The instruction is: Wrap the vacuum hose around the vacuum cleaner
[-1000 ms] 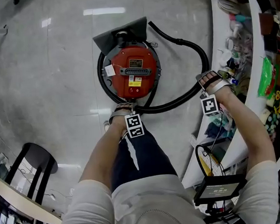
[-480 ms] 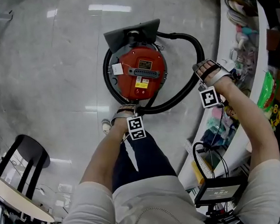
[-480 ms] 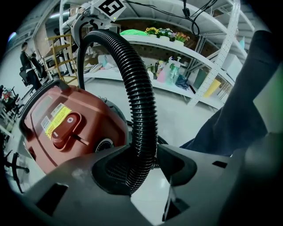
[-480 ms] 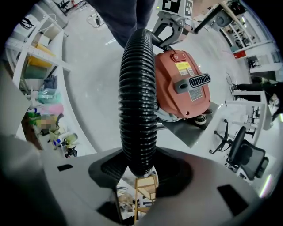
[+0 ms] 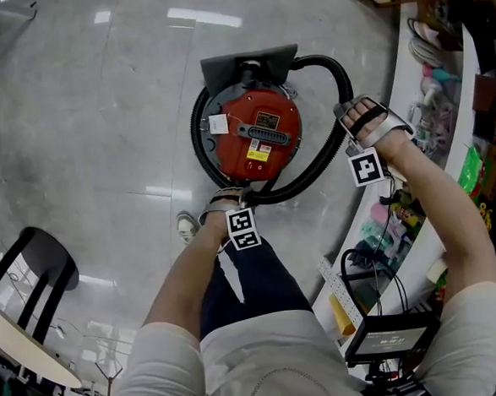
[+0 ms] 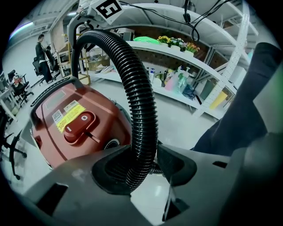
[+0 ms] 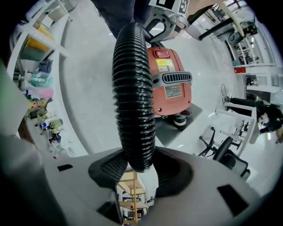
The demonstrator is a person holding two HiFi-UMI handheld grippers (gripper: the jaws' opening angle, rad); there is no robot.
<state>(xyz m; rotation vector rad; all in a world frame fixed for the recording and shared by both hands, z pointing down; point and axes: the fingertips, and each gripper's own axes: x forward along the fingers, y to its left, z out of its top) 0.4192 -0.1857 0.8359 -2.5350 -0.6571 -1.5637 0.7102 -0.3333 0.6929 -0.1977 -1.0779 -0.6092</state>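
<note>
Vacuum cleaner: red round canister, stood on the pale glossy floor just ahead of your leg, label and vent grille facing up.
Vacuum hose: black and ribbed. One run hugged the canister's left side. Another bowed out from the far side to the right, clear of the body, then swept back to the near edge.
Left claw: you had it clamped on the hose at the canister's near edge, both pads pressed into the ribs.
Right claw: closed on the hose at the outer right of the bow, beside the canister and apart from it.
Grey flat piece: lay against the canister's far side, where the hose began.
Shelving: white, curved and stocked, close on your right, just past the right claw.
</note>
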